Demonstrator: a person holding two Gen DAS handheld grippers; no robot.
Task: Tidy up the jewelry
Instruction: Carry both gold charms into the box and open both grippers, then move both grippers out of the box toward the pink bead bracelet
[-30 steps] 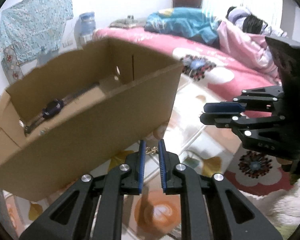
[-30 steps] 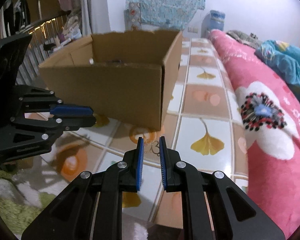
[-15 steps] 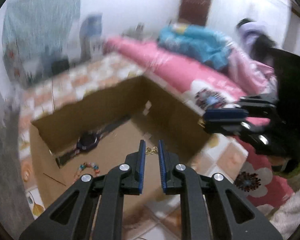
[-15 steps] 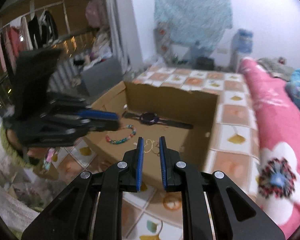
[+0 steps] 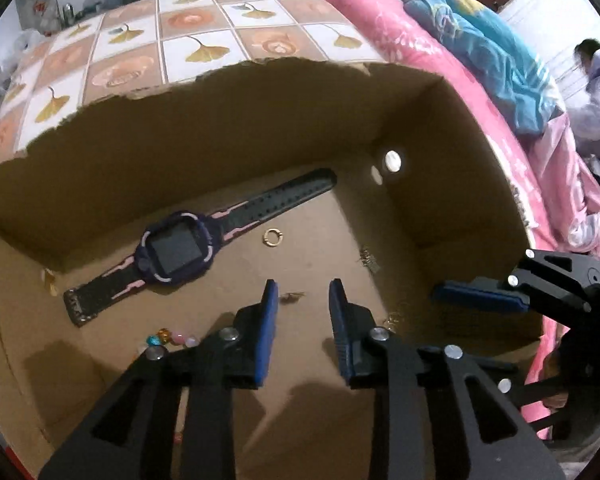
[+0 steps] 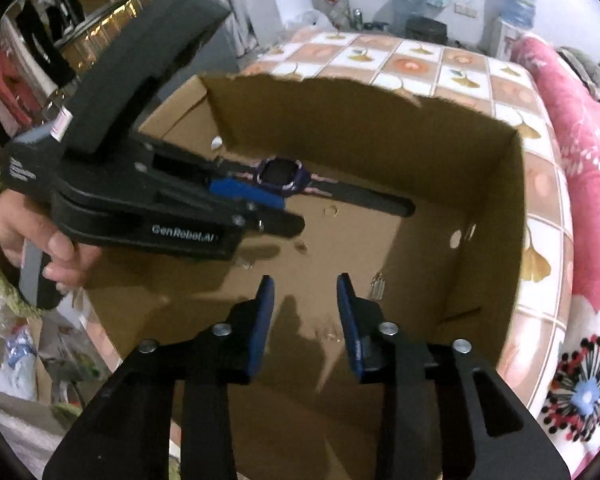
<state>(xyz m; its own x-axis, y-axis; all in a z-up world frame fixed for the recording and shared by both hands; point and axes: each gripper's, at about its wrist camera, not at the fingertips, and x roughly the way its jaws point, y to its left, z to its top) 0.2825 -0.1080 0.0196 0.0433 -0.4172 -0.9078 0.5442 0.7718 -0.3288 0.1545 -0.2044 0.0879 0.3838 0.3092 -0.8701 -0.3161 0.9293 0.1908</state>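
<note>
Ginkgo-patterned tiled floor [image 5: 204,36] beside a pink floral bed [image 6: 579,168]

A pink floral quilt [image 5: 451,64] is lying along the tiled floor [image 5: 204,24], with a blue blanket [image 5: 487,48] bunching on top. Clothes [image 6: 48,40] are hanging on a rack beyond.

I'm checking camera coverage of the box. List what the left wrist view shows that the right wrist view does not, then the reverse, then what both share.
Only the left wrist view: colored beads by the left tool, a blue quilt on the bed, and a person in a pale top at far right.

Only the right wrist view: the hand gripping the left tool's handle, and hanging clothes at upper left.

Both: the cardboard box, the purple smartwatch, a gold ring, the pink bedspread and both tools, jaws opening with nothing between them.
</note>
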